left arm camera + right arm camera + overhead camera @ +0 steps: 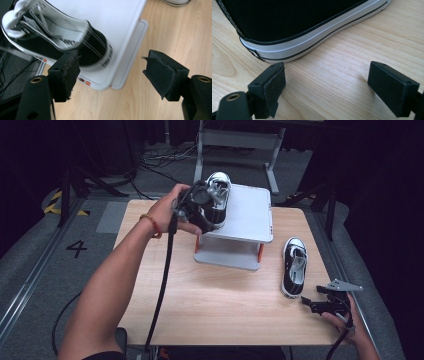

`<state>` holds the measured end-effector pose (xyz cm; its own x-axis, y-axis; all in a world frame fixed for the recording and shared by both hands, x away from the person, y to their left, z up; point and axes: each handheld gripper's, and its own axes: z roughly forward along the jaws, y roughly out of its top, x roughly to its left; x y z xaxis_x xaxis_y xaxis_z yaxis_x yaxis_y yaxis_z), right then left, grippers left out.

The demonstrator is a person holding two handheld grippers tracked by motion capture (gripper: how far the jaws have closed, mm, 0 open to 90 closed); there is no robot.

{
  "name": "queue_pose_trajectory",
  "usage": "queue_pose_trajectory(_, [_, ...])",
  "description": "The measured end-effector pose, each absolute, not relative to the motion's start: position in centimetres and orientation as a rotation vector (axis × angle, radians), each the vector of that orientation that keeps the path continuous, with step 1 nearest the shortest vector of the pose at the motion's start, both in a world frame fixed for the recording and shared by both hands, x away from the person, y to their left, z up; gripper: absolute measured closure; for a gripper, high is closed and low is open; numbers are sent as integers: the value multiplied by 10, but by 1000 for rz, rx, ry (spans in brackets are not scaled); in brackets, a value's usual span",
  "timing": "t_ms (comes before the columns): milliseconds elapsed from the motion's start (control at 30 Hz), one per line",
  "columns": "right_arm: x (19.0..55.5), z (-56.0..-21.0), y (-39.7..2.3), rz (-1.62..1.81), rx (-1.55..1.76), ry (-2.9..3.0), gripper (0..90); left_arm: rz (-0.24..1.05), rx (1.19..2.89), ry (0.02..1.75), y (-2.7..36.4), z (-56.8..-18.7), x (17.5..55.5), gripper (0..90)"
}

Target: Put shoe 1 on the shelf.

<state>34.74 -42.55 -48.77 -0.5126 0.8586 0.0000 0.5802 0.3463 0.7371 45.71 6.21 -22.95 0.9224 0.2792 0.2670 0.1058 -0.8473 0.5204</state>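
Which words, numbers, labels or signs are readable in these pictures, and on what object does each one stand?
"4": painted in black on the grey floor left of the table, in the high view.
Heel patch of the shoe on the white rack: dark marks, too blurred to read in the left gripper view.
Shoe on the table: no readable brand or label.
Nothing else carries text.

Two black sneakers (294, 267) with white soles, white rack (247, 215), light wood-grain table (210, 295).
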Motion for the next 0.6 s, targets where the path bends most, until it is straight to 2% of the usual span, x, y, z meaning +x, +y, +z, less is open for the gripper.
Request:
queue_pose_trajectory(67, [348, -488, -426, 980, 1263, 2229, 148, 483, 2560, 272, 71, -234, 446, 270])
queue_pose_trajectory(233, [348, -487, -426, 975, 1257, 2237, 149, 444, 2511, 277, 99, -258, 415, 268])
queue_pose_trajectory(433, [348, -484, -425, 945, 1247, 2274, 160, 410, 2510, 335, 126, -316, 388, 262])
queue_pose_trajectory(600, [346, -478, -424, 965, 1214, 2294, 174, 401, 2488, 366, 135, -349, 377, 263])
